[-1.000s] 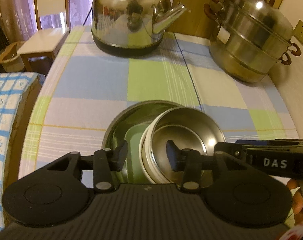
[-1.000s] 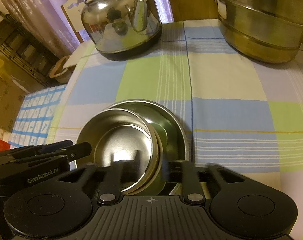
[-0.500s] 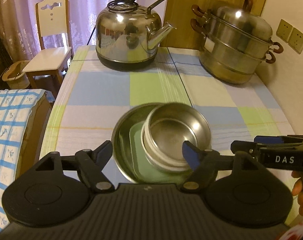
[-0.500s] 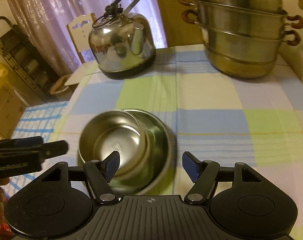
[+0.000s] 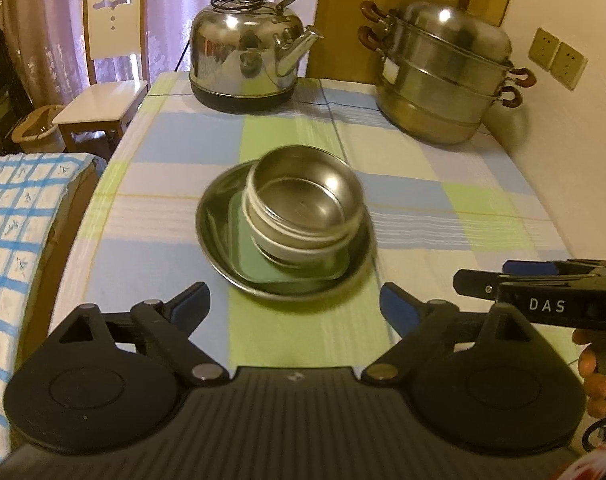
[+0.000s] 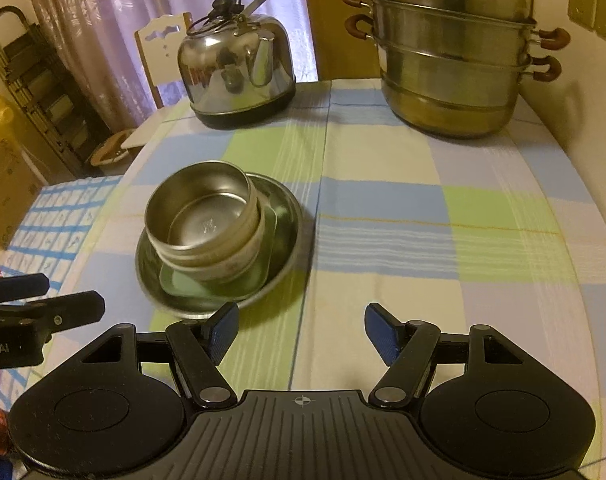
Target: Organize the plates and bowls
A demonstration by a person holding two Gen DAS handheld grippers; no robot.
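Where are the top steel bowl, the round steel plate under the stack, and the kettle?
top steel bowl [image 5: 307, 208]: left wrist view, on its inner bottom.
round steel plate [image 5: 215, 232]: left wrist view, on its bare left rim.
kettle [image 6: 227, 76]: right wrist view, on its shiny body.

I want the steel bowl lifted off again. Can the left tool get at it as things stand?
Probably yes. The left tool is open and empty, and the steel bowl sits straight ahead on the stack in the round plate, with only bare tablecloth between.

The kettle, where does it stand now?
In the left wrist view the kettle stands at the table's far end, left of the steamer pot, behind the stacked bowls.
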